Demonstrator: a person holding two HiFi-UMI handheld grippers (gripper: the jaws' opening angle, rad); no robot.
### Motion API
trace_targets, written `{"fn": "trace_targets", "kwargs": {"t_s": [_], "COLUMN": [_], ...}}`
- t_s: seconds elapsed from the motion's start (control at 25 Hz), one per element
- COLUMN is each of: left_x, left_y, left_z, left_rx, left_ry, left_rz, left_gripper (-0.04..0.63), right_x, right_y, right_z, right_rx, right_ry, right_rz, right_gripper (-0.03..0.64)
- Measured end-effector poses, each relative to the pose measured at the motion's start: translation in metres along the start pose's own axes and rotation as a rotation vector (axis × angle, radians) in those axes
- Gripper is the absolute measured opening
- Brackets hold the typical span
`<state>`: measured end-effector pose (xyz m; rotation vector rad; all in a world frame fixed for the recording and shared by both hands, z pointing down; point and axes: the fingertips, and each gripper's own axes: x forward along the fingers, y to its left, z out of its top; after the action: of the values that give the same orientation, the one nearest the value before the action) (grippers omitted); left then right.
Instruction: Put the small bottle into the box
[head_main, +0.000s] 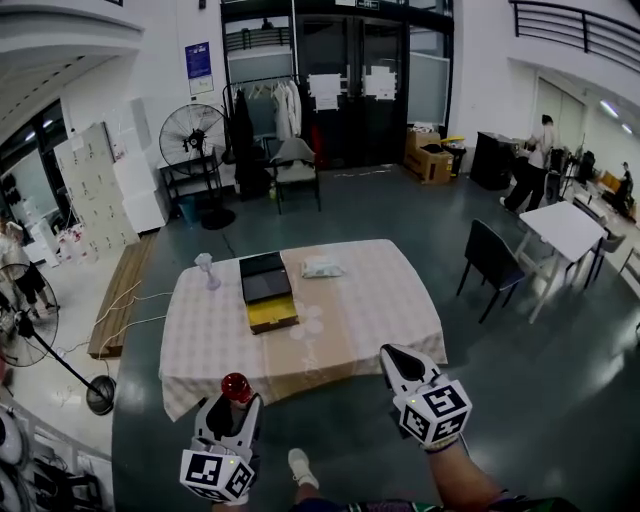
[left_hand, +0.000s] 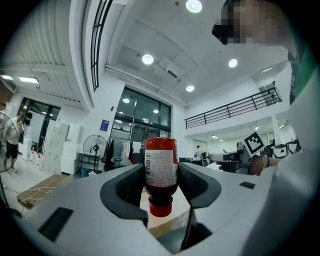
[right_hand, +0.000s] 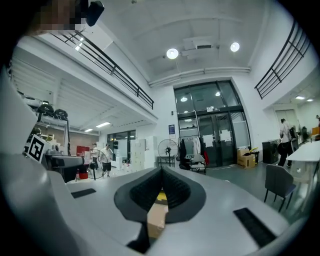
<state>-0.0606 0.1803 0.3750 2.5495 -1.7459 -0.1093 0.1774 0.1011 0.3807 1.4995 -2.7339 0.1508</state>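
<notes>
A small bottle (head_main: 236, 387) with dark red contents, a white label and a red cap is held upside down between the jaws of my left gripper (head_main: 232, 404). In the left gripper view the bottle (left_hand: 160, 170) stands cap down between the dark pads, and the left gripper (left_hand: 160, 189) is shut on it. The box (head_main: 270, 293), with a yellow base and an open black lid, lies on the checked table (head_main: 370, 300) well ahead of both grippers. My right gripper (head_main: 393, 358) hovers before the table's near edge; its jaws (right_hand: 161, 192) are shut with nothing between them.
A white packet (head_main: 322, 268) and a small pale stand-like object (head_main: 206, 269) lie on the table beside the box. A dark chair (head_main: 492, 258) and a white table (head_main: 565, 228) stand to the right. A floor fan base (head_main: 100, 394) is at the left.
</notes>
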Motion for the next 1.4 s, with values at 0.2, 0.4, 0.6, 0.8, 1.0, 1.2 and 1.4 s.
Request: {"fn": "trace_targets", "kwargs": {"t_s": [0.2, 0.4, 0.6, 0.8, 1.0, 1.2, 1.4], "left_x": [0.061, 0.107, 0.146, 0.184, 0.211, 0.229, 0.248], "left_y": [0.045, 0.106, 0.153, 0.203, 0.246, 0.259, 0.270], "left_z": [0.018, 0.039, 0.050, 0.044, 0.038, 0.021, 0.008], "left_rx": [-0.016, 0.011, -0.014, -0.019, -0.027, -0.074, -0.122], "left_ry": [0.004, 0.000, -0.004, 0.022, 0.035, 0.057, 0.067], "left_rz": [-0.032, -0.051, -0.100, -0.111, -0.117, -0.133, -0.126], "left_gripper": [0.229, 0.229, 0.229, 0.229, 0.229, 0.229, 0.229], "right_x": [0.074, 0.147, 0.215, 0.282, 0.323, 0.341, 0.361], "right_y": [-0.009, -0.005, -0.007, -0.007, 0.002, 0.002, -0.003], "right_z": [0.024, 0.047, 0.064, 0.071, 0.070, 0.063, 0.056], "right_rx": [-0.008, -0.008, -0.021, -0.016, -0.009, -0.011, -0.001], "right_ry": [0.018, 0.011, -0.009, -0.016, -0.026, -0.002, 0.007], "right_rz": [0.010, 0.007, 0.020, 0.018, 0.016, 0.018, 0.038], "right_gripper": [0.005, 0.005, 0.005, 0.005, 0.005, 0.005, 0.005]}}
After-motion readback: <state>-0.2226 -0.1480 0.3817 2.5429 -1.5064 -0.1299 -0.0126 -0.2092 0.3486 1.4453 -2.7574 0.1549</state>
